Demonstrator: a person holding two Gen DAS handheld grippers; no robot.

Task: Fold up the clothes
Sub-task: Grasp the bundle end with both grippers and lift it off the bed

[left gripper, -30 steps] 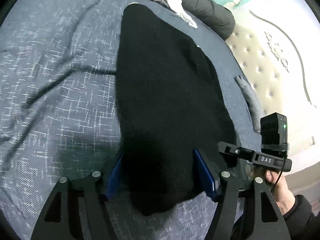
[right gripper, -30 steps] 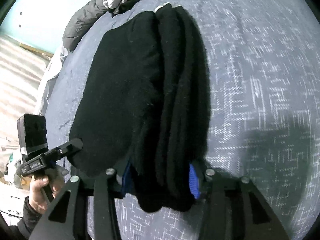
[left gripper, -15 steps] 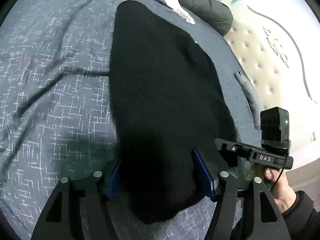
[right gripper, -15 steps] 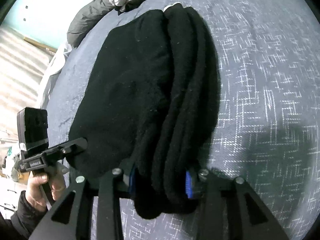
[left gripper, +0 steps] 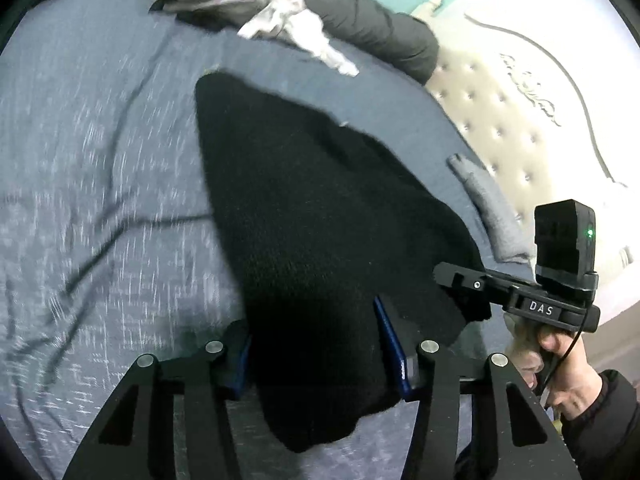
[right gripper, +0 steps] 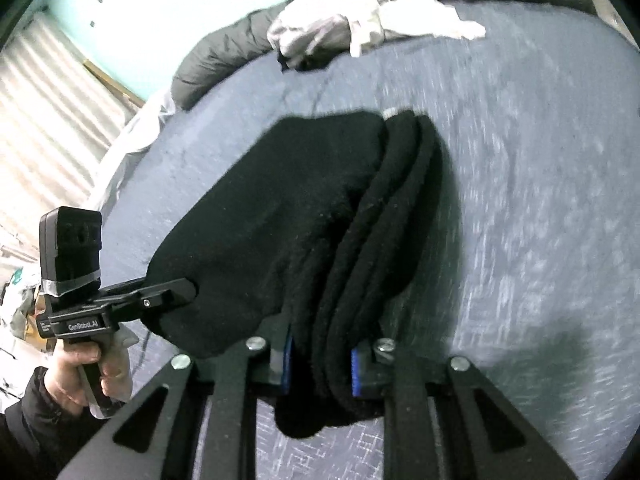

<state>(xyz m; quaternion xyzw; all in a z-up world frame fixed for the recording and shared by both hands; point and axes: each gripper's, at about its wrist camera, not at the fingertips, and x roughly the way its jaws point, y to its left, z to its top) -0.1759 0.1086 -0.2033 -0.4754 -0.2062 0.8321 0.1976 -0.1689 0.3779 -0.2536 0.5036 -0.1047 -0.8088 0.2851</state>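
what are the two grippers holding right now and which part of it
Both hold the black garment by its near edge: left gripper across the flat part, right gripper on the bunched folds. Their jaws are closing on it.

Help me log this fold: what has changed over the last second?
Both hand-held grippers, left and right, are closing on the near edge of the black garment and have lifted it off the bedspread. Its far end remains on the bed; the clothes pile is unchanged.
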